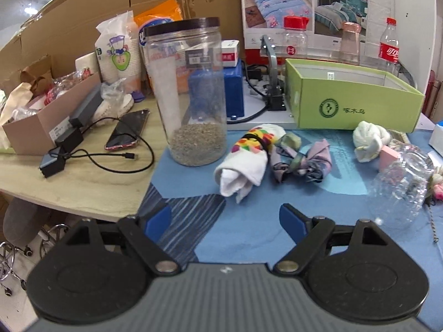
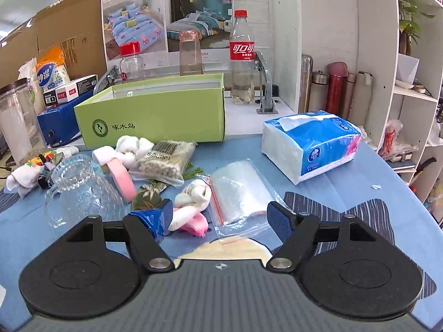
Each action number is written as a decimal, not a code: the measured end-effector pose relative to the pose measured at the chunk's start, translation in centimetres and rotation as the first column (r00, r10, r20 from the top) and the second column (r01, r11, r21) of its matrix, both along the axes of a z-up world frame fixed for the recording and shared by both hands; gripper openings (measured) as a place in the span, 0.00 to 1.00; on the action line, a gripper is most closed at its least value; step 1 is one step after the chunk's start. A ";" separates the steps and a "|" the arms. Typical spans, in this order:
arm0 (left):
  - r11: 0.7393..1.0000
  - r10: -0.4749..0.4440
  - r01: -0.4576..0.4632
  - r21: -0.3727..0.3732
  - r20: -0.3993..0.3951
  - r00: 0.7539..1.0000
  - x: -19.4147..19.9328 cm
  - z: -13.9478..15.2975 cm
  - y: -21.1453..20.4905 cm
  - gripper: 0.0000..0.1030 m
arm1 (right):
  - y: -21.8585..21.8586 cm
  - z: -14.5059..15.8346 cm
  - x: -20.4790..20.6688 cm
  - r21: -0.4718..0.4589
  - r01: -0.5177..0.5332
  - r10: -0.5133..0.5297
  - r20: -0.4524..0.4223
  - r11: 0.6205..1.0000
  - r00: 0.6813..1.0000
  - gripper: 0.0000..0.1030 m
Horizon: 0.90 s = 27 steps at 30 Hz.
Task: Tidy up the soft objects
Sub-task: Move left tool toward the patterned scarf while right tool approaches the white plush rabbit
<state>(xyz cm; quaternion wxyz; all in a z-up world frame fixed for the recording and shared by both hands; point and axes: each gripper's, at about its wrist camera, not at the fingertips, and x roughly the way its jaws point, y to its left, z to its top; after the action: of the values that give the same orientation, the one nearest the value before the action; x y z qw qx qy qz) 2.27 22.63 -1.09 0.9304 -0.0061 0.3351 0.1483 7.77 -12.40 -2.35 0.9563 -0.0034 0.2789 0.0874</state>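
My left gripper [image 1: 225, 222] and right gripper [image 2: 220, 217] both hang open and empty over the desk's near edge, so I judge I'm choosing a first pick: the rolled sock [image 1: 243, 163] mid-desk, bound for the green box [image 1: 351, 96].

We count four rolled sock bundles [image 1: 243, 163] [image 1: 301, 159] [image 1: 369, 138] [image 2: 193, 193], one green box [image 2: 155, 119], one tissue pack [image 2: 310, 144] (already opened), three bottles [image 2: 243, 55] [image 2: 131, 61] [image 2: 191, 52].

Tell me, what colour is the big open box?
Lime green box, seen best in the right wrist view.
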 end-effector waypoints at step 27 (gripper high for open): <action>0.939 -0.307 0.294 -0.181 -0.048 0.951 12.7 -2.4 -2.3 0.83 | -4.4 -0.3 0.7 0.042 0.074 -0.072 -0.060 0.996 0.996 0.59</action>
<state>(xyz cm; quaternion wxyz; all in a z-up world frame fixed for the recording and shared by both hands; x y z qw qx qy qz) 14.97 20.37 -3.50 0.9248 -0.0293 0.3786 -0.0246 8.45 -16.78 -2.62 0.9502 0.0305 0.3047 0.0586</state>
